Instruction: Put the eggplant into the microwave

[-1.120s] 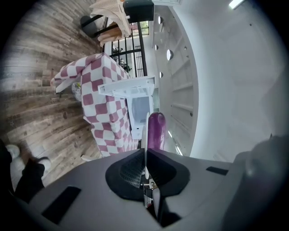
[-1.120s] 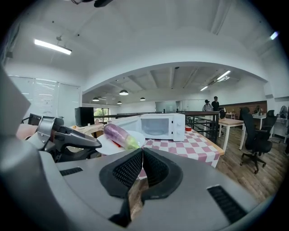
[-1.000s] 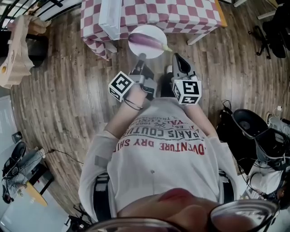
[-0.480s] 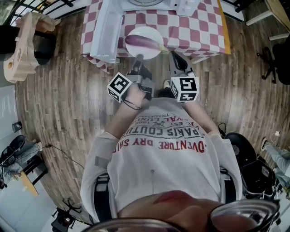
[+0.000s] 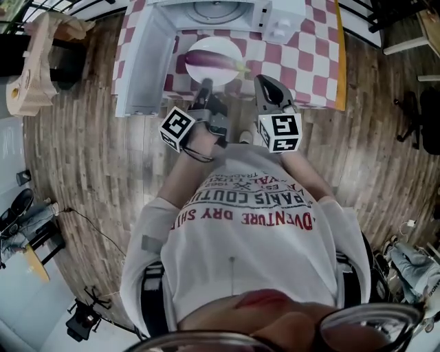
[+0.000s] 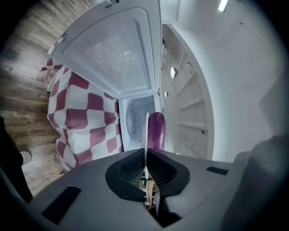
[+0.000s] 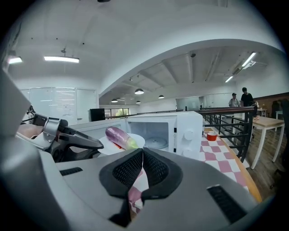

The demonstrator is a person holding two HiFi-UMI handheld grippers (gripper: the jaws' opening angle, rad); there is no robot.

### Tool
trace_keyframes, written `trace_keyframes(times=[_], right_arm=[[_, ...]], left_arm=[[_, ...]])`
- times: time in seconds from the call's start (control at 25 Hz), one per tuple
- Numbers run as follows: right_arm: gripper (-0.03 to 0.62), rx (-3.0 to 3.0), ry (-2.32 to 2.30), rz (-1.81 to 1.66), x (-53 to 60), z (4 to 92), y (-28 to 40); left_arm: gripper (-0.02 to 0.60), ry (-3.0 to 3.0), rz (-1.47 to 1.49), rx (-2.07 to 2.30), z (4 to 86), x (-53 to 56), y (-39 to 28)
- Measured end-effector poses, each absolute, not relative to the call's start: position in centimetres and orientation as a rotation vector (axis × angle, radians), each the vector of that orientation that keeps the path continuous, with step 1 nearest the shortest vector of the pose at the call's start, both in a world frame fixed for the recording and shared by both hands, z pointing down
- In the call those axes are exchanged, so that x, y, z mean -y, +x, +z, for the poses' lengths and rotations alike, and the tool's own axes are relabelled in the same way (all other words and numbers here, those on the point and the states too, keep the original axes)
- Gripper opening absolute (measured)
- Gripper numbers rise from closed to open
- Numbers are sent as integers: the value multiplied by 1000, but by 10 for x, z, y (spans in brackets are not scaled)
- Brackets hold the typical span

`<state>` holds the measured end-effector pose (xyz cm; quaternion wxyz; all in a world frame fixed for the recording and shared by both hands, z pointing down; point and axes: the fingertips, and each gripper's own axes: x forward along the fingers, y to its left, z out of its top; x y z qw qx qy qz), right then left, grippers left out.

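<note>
Head view: your left claw (image 5: pixel 205 86) grips the near rim of the round white plate (image 5: pixel 223 44). The long purple eggplant (image 5: pixel 210 60) lies crosswise on it, with the open white microwave (image 5: pixel 213 12) straight beyond.

Left gripper view: cavity dead ahead.

Right gripper view: your right claw (image 7: pixel 142 151) is pinched together, empty.

red-and-white checked tablecloth (image 5: pixel 313 69), wood-plank floor (image 5: pixel 82 172), black railing (image 7: pixel 226 109), small red object (image 7: pixel 211 136) on the cloth

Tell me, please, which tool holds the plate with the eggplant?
The left tool: it grips the plate by the rim; the right tool is shut, empty.
</note>
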<state>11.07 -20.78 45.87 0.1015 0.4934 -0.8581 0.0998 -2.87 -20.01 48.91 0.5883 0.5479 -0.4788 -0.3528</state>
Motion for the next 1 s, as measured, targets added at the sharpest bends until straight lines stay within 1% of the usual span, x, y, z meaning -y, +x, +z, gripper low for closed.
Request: trace_keyframes(times=[0.24, 0.64, 1.0], right_arm=[[26, 2485, 1513, 303, 240, 469, 126], [26, 2433, 1515, 313, 305, 478, 103], [26, 2365, 1605, 340, 357, 494, 99]], left_arm=[[34, 1255, -806, 1120, 499, 235, -19], [34, 1250, -770, 1092, 516, 310, -34], [34, 1244, -764, 1073, 544, 369, -52]])
